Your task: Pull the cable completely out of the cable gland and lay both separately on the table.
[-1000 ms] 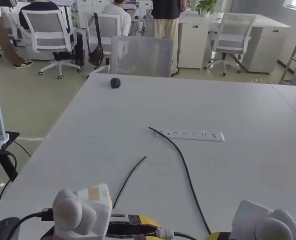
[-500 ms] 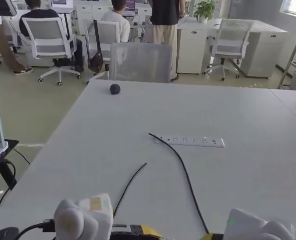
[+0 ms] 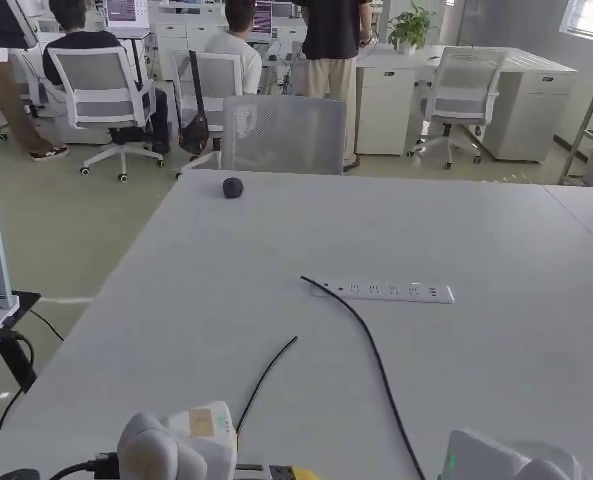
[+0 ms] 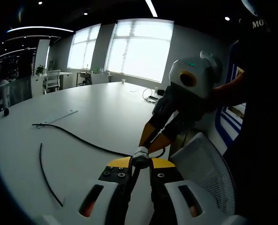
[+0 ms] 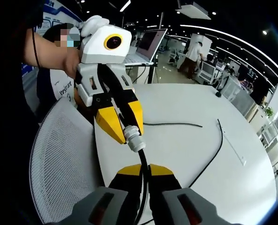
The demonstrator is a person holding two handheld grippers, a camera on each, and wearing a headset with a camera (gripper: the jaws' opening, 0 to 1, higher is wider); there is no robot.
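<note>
Nearest the person, the left gripper (image 5: pixel 128 127) has its yellow-tipped jaws clamped on the pale cable gland (image 5: pixel 135 139); the right gripper (image 5: pixel 146 169) meets it tip to tip, its jaws pinched onto the black cable (image 5: pixel 143 158) just where that leaves the gland. The cable's end sits inside the gland, so the two are joined, and both are held over the near edge of the white table (image 3: pixel 226 260), well to the person's side of the power strip (image 3: pixel 391 292). The two gripper views give the grip itself, plus a white mesh chair back (image 5: pixel 59 154) close beside the grippers; the head view gives the layout of the tabletop, with the grippers' white housings at its lower edge. From the grippers the cable runs away over the table in a long curve, and its far tip lies at the left end of the power strip, whether touching it I cannot tell. A shorter black cable piece (image 3: pixel 266 382) lies nearly straight, nearer than the power strip and to its left, apart from the long one. Beyond the power strip a small dark round object (image 3: pixel 233 187) rests near the table's far edge, then a grey mesh chair (image 3: pixel 284 135), and farther off people at desks and a potted plant (image 3: pixel 411 22)
</note>
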